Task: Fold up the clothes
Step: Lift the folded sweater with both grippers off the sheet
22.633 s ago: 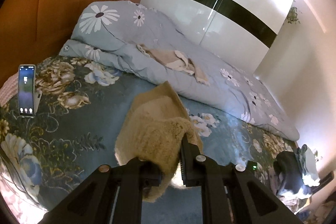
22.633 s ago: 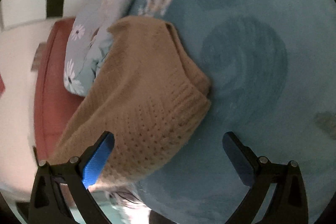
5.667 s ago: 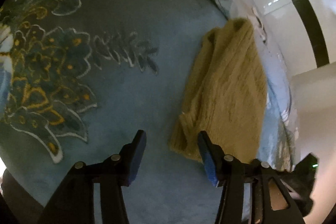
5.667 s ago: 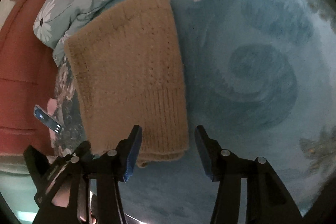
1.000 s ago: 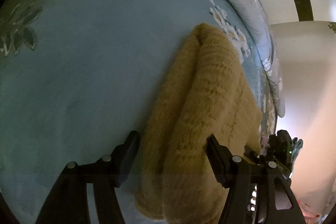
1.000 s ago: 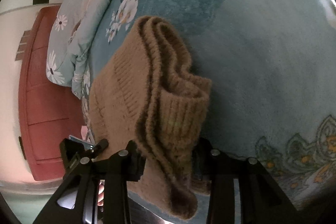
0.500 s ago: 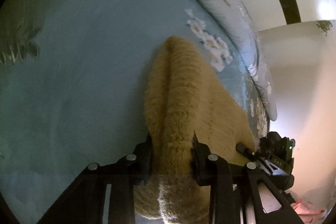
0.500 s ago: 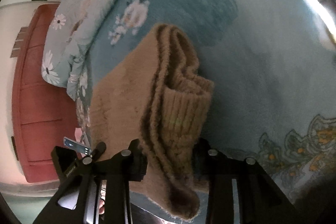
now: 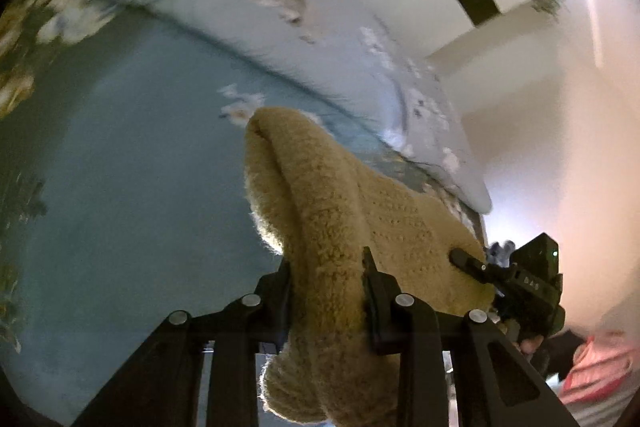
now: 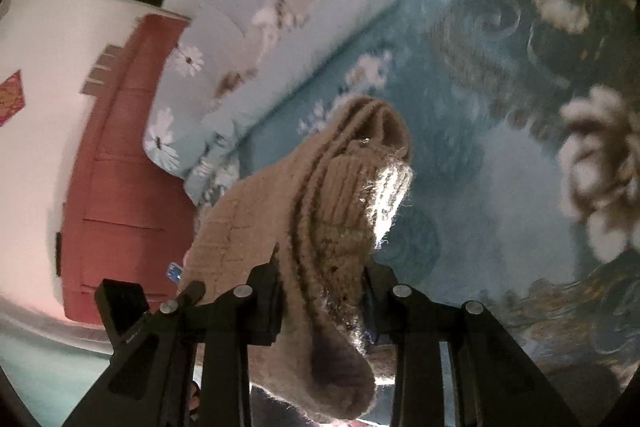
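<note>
bed (image 9: 120, 167) | left tool (image 9: 326, 291), right tool (image 10: 322, 291) each clamp sweater (image 9: 340, 211)

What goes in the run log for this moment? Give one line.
left gripper: shut on sweater | right gripper: shut on sweater | sweater: bunched, above bed

Likely a home bedroom: floral bedspread (image 9: 120, 155), blurred quilt (image 10: 256, 39), wooden headboard (image 10: 120, 195).
</note>
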The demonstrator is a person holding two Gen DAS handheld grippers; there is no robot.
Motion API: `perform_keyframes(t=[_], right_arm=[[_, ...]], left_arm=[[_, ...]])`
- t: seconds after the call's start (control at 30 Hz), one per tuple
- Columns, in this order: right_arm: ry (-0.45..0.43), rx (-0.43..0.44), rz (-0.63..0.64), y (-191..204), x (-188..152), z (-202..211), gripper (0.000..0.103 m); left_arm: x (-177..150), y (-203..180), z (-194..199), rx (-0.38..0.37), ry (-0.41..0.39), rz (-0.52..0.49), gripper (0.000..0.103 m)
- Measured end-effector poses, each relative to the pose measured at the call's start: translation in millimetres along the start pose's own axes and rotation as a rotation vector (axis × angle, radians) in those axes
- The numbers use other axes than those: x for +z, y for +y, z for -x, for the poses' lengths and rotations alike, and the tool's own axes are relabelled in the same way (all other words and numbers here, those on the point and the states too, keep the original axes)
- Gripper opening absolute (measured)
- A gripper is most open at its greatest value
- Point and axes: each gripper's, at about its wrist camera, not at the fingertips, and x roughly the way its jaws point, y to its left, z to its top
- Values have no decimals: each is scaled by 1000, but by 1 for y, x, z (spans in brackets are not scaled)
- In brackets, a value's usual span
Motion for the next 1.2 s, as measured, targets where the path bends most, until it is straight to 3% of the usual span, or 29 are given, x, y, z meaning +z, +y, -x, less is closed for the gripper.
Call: perform_keyframes(t=[0.37, 0.47, 0.73, 0.97, 1.2], right_arm=[[-261, -51, 78, -20, 35, 200, 32], [-341, -95, 63, -40, 39, 262, 33], [-451, -193, -27, -107, 40, 369, 33], [-479, -268, -55, -158, 55, 423, 33], [-487, -245, -85, -219, 67, 437, 33]], left_arm=[[14, -186, -60, -184, 72, -244, 31], [7, -239, -84, -218, 110, -310, 31], [-19, -363, -155, -285, 218, -450, 31], [-51, -419, -214, -308, 292, -490, 31], [-81, -419, -260, -295, 302, -491, 31]])
